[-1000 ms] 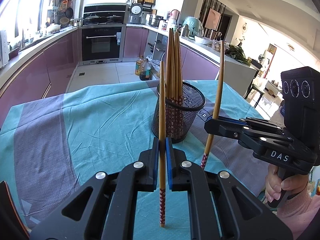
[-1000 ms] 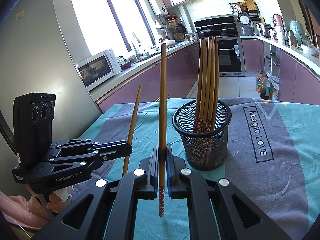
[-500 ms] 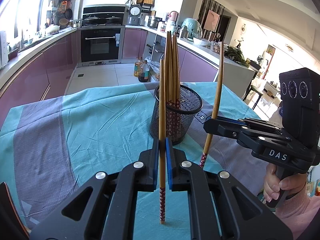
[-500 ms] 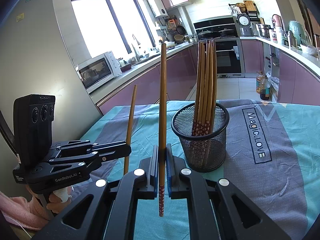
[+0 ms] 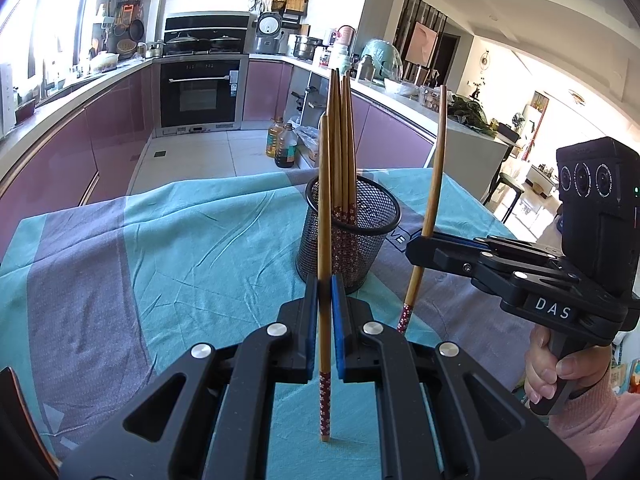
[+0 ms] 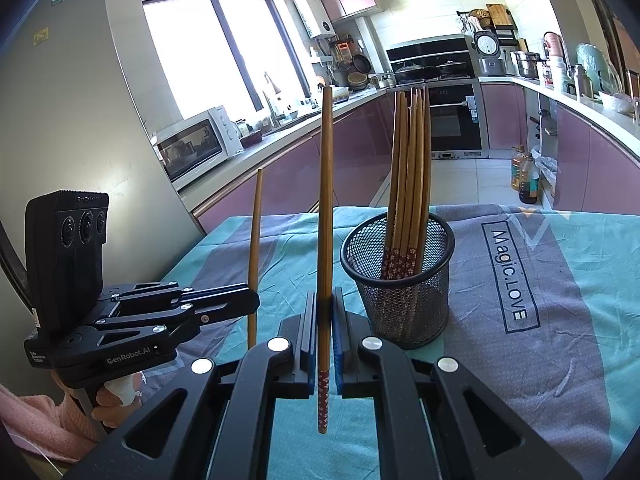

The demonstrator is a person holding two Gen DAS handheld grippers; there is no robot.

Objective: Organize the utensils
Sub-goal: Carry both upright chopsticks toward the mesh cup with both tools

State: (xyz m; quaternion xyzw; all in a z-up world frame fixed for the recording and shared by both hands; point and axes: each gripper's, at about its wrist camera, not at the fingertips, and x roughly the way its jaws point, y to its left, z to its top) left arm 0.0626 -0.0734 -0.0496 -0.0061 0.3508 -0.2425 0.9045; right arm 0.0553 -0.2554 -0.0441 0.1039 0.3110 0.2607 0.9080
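A black mesh cup [image 5: 354, 236] [image 6: 400, 284] stands on the table and holds several wooden chopsticks [image 6: 410, 184] upright. My left gripper [image 5: 325, 312] is shut on one chopstick [image 5: 324, 216], held upright with its red patterned end down near the cloth. My right gripper [image 6: 325, 328] is shut on another chopstick [image 6: 325, 200], also upright, red end hanging just above the cloth. Each gripper shows in the other's view: the right one [image 5: 416, 246] to the right of the cup, the left one [image 6: 250, 300] to its left. Both stand short of the cup.
A teal and grey tablecloth [image 5: 180, 240] with the printed words "Magic.LOVE" [image 6: 508, 276] covers the table. Beyond its far edge lie the kitchen floor, purple cabinets, an oven [image 5: 198, 96] and oil bottles [image 5: 282, 144]. A person's hands in pink sleeves [image 5: 588, 432] hold both handles.
The cup looks slightly farther off in both views than a second ago. Both grippers stay shut on their chopsticks.
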